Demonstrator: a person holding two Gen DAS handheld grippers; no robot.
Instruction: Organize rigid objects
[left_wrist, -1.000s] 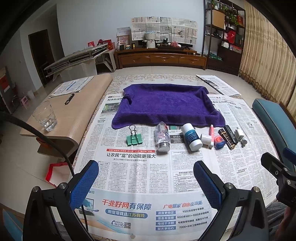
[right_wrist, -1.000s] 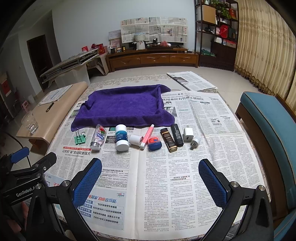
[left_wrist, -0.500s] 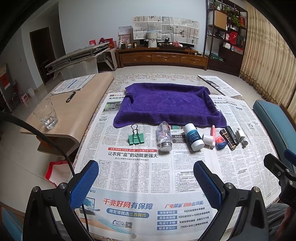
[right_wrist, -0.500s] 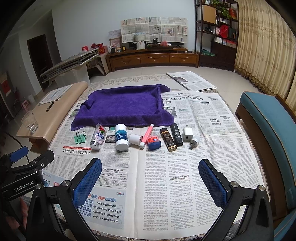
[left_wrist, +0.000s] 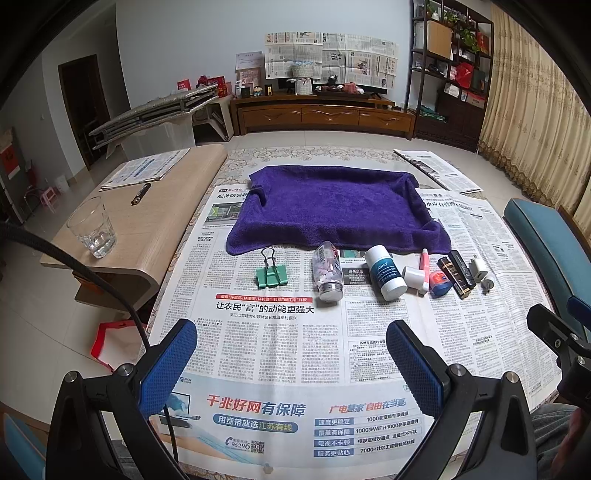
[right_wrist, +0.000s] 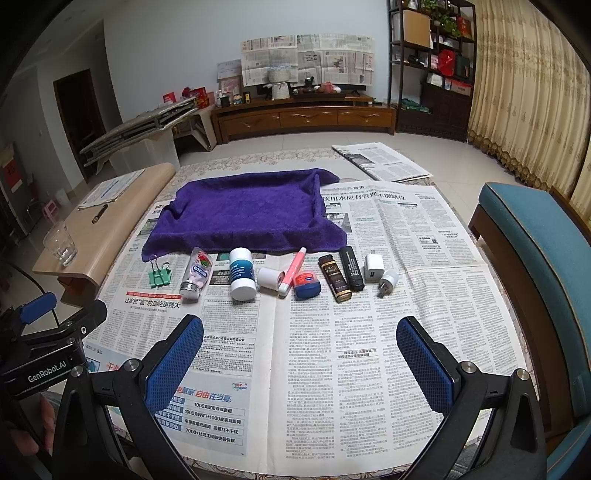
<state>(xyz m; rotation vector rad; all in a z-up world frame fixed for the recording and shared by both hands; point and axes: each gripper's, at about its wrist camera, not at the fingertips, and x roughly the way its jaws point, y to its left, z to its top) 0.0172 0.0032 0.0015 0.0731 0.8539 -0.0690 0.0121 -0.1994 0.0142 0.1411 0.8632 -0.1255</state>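
Note:
A row of small objects lies on the newspaper in front of a purple towel (left_wrist: 336, 206) (right_wrist: 243, 210): a green binder clip (left_wrist: 271, 275) (right_wrist: 159, 276), a clear pill bottle (left_wrist: 327, 271) (right_wrist: 195, 273), a white and blue bottle (left_wrist: 384, 271) (right_wrist: 242, 273), a small white jar (right_wrist: 269, 277), a pink tube (right_wrist: 293, 269), a blue tin (right_wrist: 306, 284), two dark sticks (right_wrist: 334, 277), a white charger (right_wrist: 373, 268) and a white plug (right_wrist: 387, 282). My left gripper (left_wrist: 291, 363) and right gripper (right_wrist: 299, 362) are open and empty, short of the row.
A low wooden table (left_wrist: 155, 221) at the left holds a glass (left_wrist: 92, 230), a pen and papers. A teal bench (right_wrist: 535, 251) stands at the right. A red bag (left_wrist: 114, 343) lies on the floor at the left.
Both views have shifted only slightly; the left gripper has edged a little nearer the row. Nothing was grasped or moved.

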